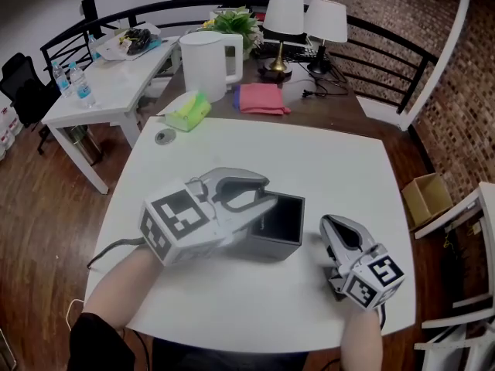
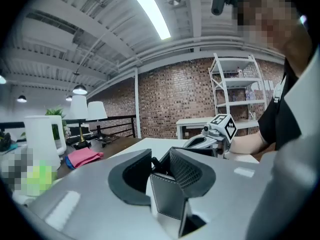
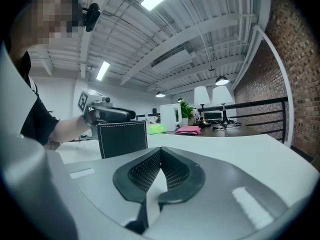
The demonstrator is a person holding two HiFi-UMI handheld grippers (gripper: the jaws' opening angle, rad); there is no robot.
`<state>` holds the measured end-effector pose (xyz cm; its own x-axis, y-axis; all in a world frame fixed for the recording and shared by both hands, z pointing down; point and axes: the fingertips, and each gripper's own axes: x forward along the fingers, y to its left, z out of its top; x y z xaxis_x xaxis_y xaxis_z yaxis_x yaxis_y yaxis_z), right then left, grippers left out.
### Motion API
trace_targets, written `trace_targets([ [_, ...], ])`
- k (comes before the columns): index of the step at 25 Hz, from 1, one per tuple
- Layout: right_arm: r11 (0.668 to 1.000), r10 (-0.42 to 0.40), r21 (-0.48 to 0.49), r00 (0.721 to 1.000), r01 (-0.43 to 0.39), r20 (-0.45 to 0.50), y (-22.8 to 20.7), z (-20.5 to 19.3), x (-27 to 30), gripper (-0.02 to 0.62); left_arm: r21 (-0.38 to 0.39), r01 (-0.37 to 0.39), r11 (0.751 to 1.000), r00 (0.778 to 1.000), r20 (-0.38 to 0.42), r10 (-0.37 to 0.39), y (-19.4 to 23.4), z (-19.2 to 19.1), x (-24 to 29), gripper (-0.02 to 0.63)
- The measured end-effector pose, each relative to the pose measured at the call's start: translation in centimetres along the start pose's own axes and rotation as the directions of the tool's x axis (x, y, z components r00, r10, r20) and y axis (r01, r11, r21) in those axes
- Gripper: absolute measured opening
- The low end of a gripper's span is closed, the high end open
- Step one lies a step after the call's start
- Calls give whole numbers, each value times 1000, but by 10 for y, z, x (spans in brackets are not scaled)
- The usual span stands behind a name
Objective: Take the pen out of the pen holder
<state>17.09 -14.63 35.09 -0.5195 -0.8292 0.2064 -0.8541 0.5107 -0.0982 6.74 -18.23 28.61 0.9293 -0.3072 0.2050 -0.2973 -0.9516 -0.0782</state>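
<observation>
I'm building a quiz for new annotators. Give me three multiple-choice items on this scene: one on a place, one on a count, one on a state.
1. Where does the black square leather pen holder stand? A. on the white table; B. on the person's lap; C. inside a drawer.
2. How many white-shaded table lamps stand at the back? A. one; B. two; C. three.
3. How do the tongs of the right gripper stand? A. closed, empty; B. gripping a pen; C. wide open.
Answers: A, the head view shows it on the tabletop; B, two shades sit side by side; A, its tongs meet with nothing between.
</observation>
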Motion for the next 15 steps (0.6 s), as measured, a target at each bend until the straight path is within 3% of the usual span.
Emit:
trace_targets([
  [3, 1000, 1, 1, 1000, -1, -2, 0, 0, -1, 14, 64, 7, 998, 1000, -12, -6, -10, 3, -1, 114],
  [5, 1000, 1, 1, 1000, -1, -2, 0, 0, -1, 14, 59, 27, 998, 1000, -9, -26, -16, 6, -2, 108],
  [8, 1000, -2, 2, 1000, 2, 1, 0, 0, -1, 14, -34, 64, 997, 998, 1, -64, -22, 7, -4, 51],
  [11, 1000, -5, 2, 1000, 5, 1, -1, 0, -1, 14, -139, 101, 985, 995, 21, -99, -23, 8, -6, 36],
  [15, 1000, -6, 3, 1000, 6, 0, -2, -1, -1, 14, -185, 98, 978, 993, 80, -84, -19, 21, -15, 28],
])
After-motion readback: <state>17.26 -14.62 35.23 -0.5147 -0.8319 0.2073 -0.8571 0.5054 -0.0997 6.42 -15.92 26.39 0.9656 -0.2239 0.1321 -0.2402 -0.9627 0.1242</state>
